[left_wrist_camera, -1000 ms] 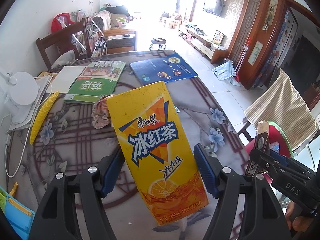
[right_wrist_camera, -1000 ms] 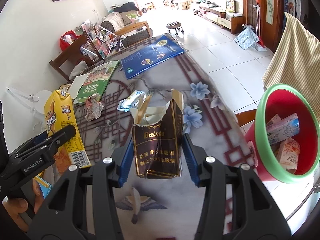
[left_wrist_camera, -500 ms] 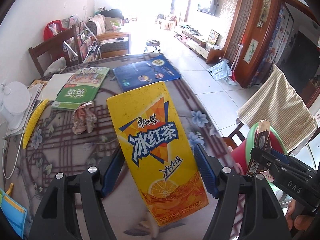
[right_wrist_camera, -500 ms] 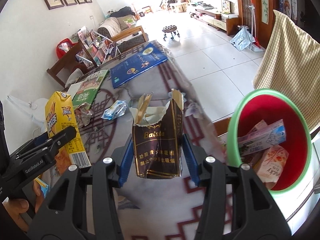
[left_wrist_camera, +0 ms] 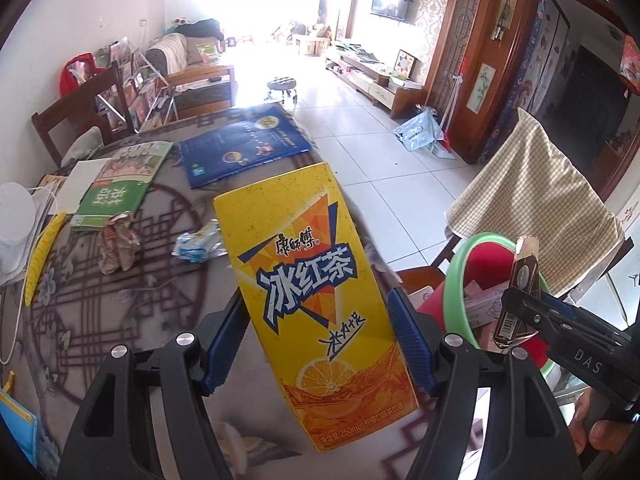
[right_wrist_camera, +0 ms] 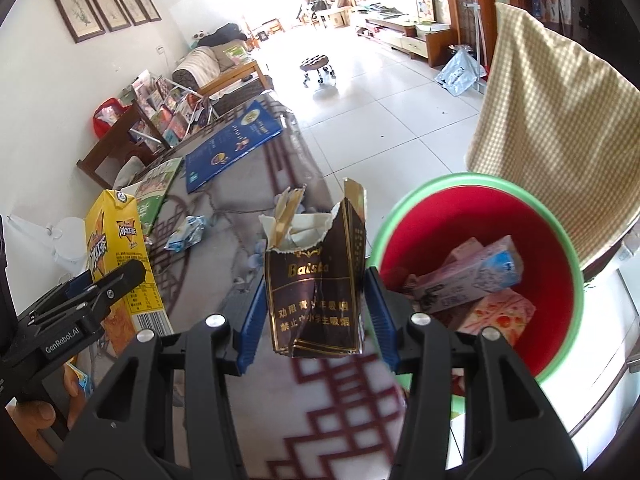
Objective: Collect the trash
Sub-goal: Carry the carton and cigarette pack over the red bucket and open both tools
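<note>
My left gripper is shut on a yellow iced-tea carton, held up over the table's right part; the same carton shows at the left of the right wrist view. My right gripper is shut on a torn dark brown cigarette pack, beside the rim of a red bin with a green rim. That bin holds several cartons. A crumpled wrapper and a blue-white wrapper lie on the table.
The patterned table carries a green book, a blue book, a yellow strip and a white fan at the left. A chair draped with a checked cloth stands behind the bin. Tiled floor lies beyond the table's right edge.
Both grippers have moved to the right along the table with their loads. The red bin has come closer and fuller into both views.
</note>
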